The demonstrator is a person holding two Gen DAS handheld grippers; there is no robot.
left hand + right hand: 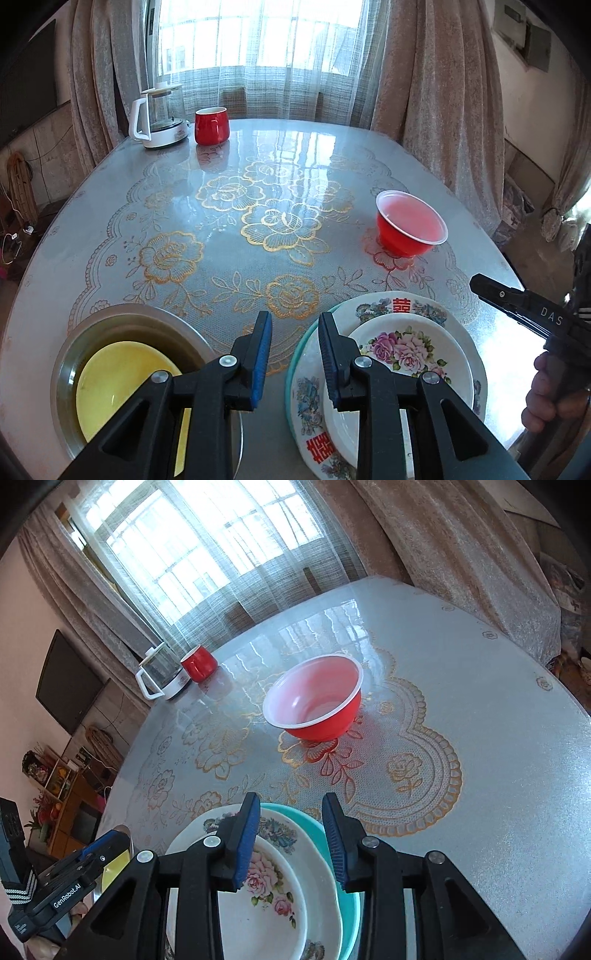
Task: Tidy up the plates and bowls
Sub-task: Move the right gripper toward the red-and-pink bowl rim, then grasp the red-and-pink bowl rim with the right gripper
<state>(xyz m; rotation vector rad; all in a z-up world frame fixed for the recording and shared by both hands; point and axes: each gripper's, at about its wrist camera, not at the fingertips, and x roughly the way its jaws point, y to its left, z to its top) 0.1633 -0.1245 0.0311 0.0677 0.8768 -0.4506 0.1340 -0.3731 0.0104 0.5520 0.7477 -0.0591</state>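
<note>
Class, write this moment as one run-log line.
left gripper: open, empty | right gripper: open, empty | plate stack: near edge | red bowl: alone | yellow bowl: inside metal basin

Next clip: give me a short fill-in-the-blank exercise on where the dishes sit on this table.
1. The yellow bowl sits inside a ____ basin.
2. The rose plate lies on top of a plate stack whose bottom plate is ____.
3. The bowl standing alone is red outside and ____ inside.
4. Beside the kettle stands a red ____.

Missing words: metal; teal; white; mug
</note>
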